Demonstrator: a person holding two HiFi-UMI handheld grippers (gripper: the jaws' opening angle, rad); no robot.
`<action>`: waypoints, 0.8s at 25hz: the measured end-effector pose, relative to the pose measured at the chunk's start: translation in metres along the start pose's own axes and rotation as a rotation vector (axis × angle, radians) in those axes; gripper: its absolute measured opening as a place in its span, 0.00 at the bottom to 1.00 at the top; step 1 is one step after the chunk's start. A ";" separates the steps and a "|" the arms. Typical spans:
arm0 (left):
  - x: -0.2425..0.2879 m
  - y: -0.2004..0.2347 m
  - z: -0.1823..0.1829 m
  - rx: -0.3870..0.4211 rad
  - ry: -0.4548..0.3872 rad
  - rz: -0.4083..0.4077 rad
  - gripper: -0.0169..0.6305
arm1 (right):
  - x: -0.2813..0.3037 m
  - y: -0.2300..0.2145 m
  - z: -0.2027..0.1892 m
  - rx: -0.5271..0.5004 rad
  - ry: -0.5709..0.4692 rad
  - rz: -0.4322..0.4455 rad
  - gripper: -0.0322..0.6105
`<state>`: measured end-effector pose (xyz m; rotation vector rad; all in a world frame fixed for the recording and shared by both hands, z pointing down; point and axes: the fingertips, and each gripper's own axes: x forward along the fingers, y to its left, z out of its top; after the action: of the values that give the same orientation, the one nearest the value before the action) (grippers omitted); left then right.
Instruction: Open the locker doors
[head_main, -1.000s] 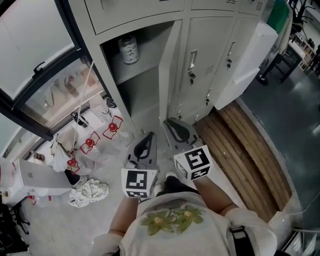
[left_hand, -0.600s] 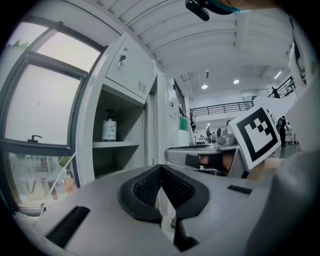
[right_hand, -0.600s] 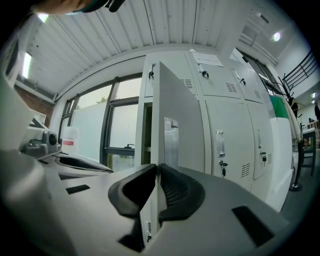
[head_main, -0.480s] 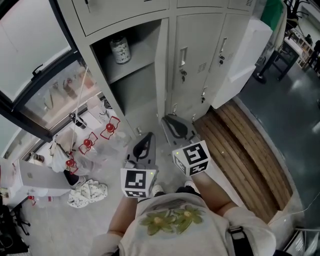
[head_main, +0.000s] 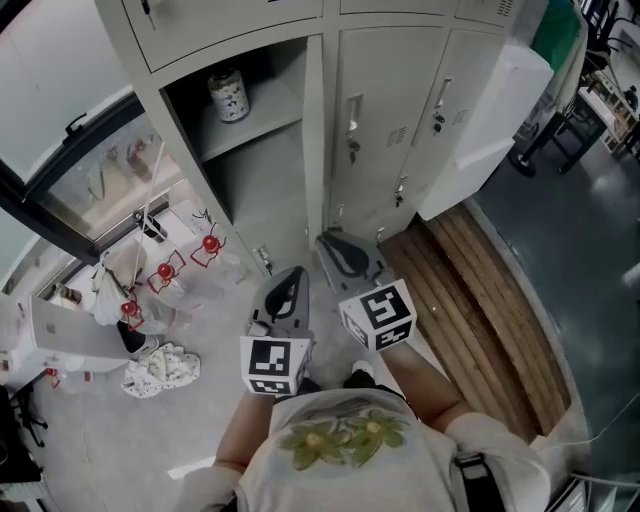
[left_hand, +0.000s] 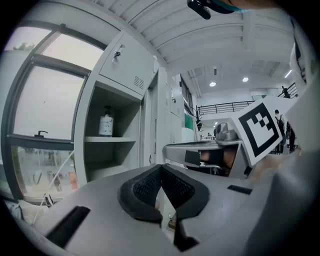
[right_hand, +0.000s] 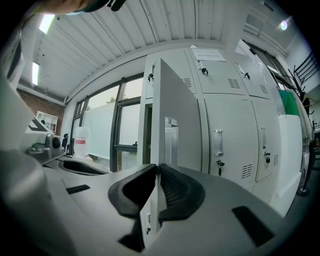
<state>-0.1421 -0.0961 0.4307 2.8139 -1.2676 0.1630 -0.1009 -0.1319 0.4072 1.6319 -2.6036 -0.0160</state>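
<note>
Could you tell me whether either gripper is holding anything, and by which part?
The right gripper appears shut on the open locker door, pinching its free vertical edge. The left gripper holds nothing.

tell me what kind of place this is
Likely a locker or changing area: a row of grey metal lockers, one open with a bottle on its shelf, and a slatted wooden bench beside them.

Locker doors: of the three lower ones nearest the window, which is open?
The leftmost door, next to the window: it stands swung out, edge-on, baring a shelf with a bottle. The two doors to its right lie shut, handles outward.
</note>
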 end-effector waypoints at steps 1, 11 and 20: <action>0.001 -0.003 -0.001 0.003 0.003 0.005 0.07 | -0.002 -0.002 0.000 0.002 -0.002 0.002 0.13; 0.007 -0.022 0.004 0.002 0.002 0.039 0.07 | -0.019 -0.024 -0.002 0.006 0.000 0.006 0.13; 0.018 -0.041 0.007 0.012 0.001 0.031 0.07 | -0.034 -0.046 -0.004 0.018 -0.007 -0.005 0.13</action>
<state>-0.0994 -0.0830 0.4254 2.8047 -1.3152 0.1732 -0.0447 -0.1217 0.4069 1.6468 -2.6123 0.0010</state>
